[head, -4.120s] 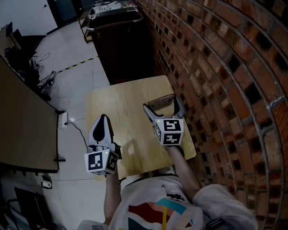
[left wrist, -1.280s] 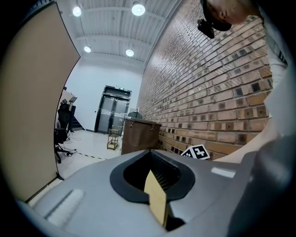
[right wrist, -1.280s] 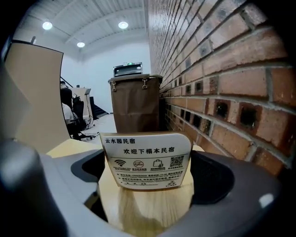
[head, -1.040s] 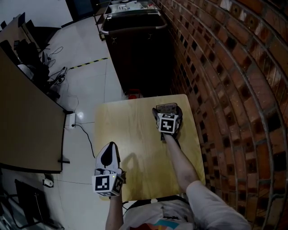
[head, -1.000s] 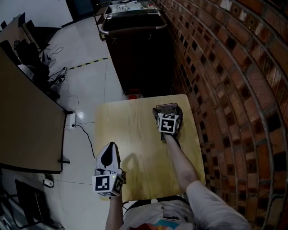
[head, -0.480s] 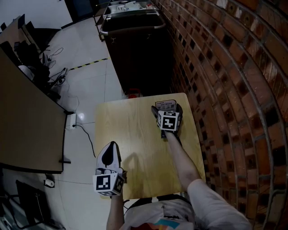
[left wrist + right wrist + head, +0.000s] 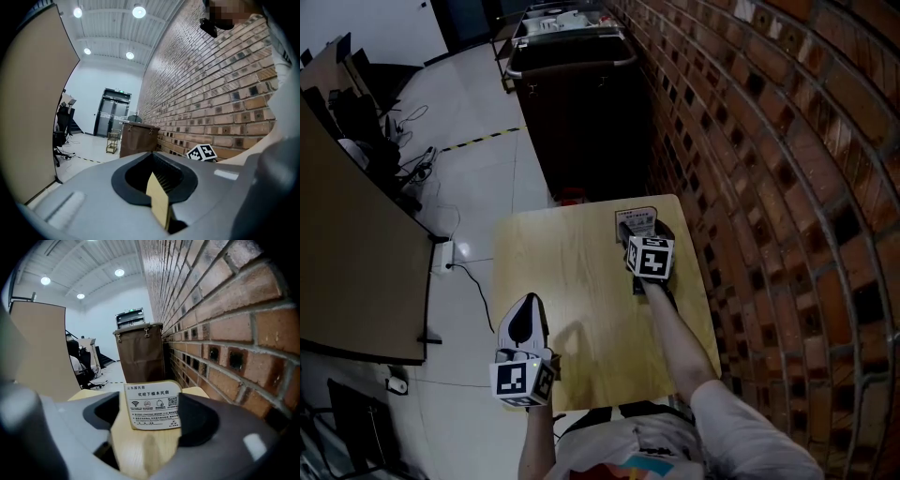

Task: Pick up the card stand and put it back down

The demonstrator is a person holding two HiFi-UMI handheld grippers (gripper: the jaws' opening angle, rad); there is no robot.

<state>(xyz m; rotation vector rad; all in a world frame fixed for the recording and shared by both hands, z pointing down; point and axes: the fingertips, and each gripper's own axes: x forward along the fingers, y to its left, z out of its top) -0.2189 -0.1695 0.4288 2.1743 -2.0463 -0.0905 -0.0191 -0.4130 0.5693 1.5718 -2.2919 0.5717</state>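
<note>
The card stand (image 7: 636, 217), a small printed card on a wooden base, stands at the far right of the small wooden table (image 7: 562, 272), near the brick wall. My right gripper (image 7: 639, 231) reaches over it from the near side. In the right gripper view the card stand (image 7: 152, 411) fills the gap of the right gripper (image 7: 152, 401). Its jaws are closing, and both pads meet the card's side edges. My left gripper (image 7: 523, 306) hovers at the table's near left edge, shut and holding nothing. In the left gripper view only a thin sliver shows between the jaws of the left gripper (image 7: 157, 182).
A brick wall (image 7: 750, 141) runs along the table's right side. A dark brown cart (image 7: 581, 103) stands beyond the far edge, also visible as the cart (image 7: 139, 352). A large tan desk (image 7: 347, 253) and floor cables (image 7: 464, 267) lie to the left.
The right gripper has slid further onto the card stand and its jaws have narrowed around it. The left gripper has stayed where it was.
</note>
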